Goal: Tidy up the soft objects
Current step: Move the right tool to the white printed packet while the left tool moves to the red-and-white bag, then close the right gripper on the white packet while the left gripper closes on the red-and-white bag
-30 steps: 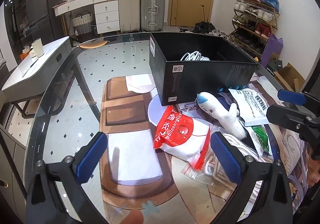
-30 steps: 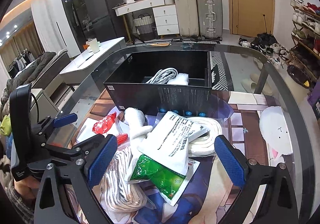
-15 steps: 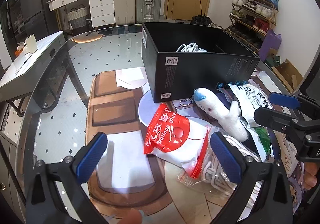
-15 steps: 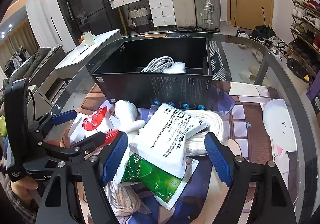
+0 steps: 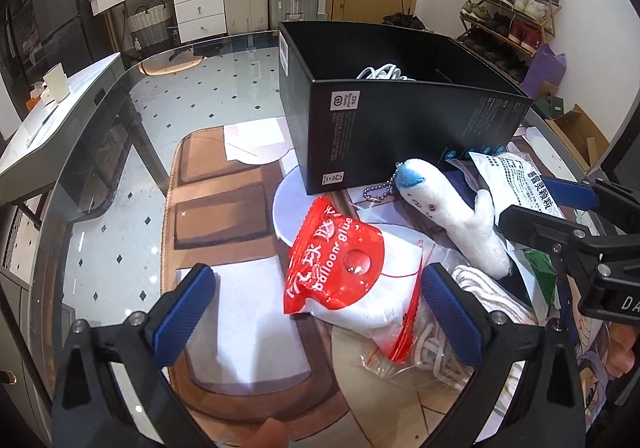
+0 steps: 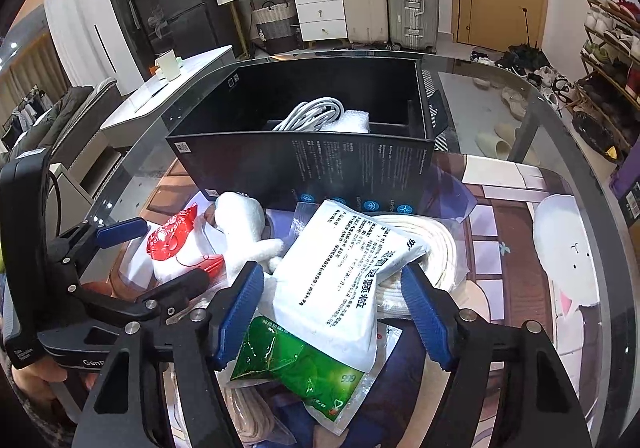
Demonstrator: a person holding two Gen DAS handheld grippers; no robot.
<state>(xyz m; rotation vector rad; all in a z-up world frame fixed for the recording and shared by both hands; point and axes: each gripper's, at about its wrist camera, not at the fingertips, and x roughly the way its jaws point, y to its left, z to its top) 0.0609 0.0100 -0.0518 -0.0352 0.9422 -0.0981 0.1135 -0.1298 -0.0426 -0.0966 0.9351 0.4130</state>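
Red balloon-glue bag [image 5: 336, 260] lies on the tabletop [image 5: 120, 151] between the left gripper [image 5: 316, 302] jaws — wide open, holding nothing. Beside it, the plush toy [image 5: 448, 207]. Further right, the right gripper [image 6: 332, 312] jaws are closing round the white sachet [image 6: 344, 268], pads not yet pressing — narrower and lower than a second ago. Next: pinch, lift, carry into the black box [image 6: 304, 163], judging by the cable already inside.

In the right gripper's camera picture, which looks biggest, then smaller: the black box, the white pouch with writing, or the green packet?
1. black box
2. white pouch, though it sits nearer the camera, which enlarges it
3. green packet, partly hidden under the pouch
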